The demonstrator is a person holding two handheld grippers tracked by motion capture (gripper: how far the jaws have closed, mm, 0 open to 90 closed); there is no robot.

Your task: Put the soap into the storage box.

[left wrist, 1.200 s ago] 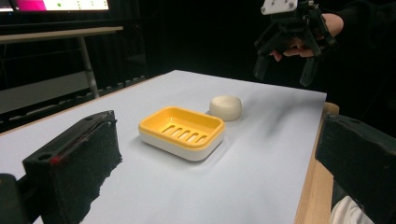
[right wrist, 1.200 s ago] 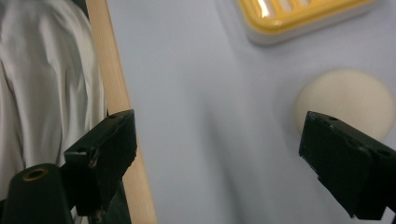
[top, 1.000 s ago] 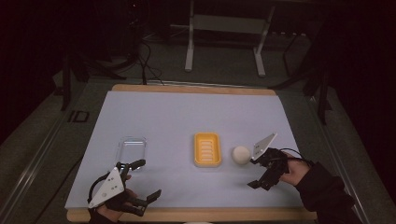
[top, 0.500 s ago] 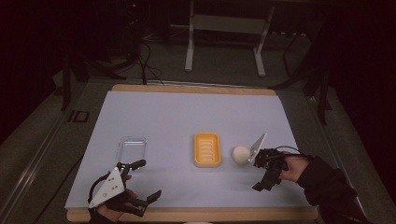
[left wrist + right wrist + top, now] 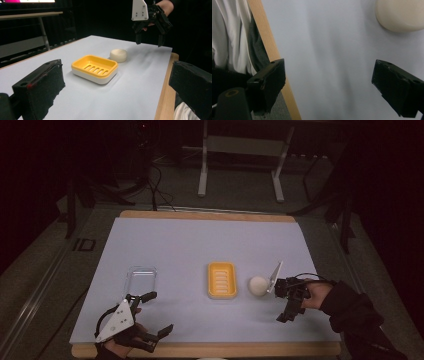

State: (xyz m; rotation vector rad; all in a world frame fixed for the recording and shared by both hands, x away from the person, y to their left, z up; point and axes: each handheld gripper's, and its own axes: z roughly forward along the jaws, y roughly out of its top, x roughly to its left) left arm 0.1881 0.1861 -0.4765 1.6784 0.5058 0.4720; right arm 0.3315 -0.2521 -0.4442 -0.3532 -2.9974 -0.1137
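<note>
Dark room beyond, with metal stand legs behind the counter [image 5: 200, 245]. Pale sheet over the counter top, wooden lip exposed at near and far edges.

Yellow soap dish [image 5: 221, 280] near centre, slotted, empty. Clear lid or tray [image 5: 141, 276] to its left, well apart, nothing visible inside. Round cream soap bar [image 5: 258, 286] just beside the dish on its right, resting on the sheet, outside any container.

Right gripper [image 5: 290, 302] raised just right of the soap bar, jaws wide apart, holding nothing. Left gripper [image 5: 152, 312] low at the near left corner, jaws spread, empty.

Broad bare sheet behind the dish and along the near edge.
</note>
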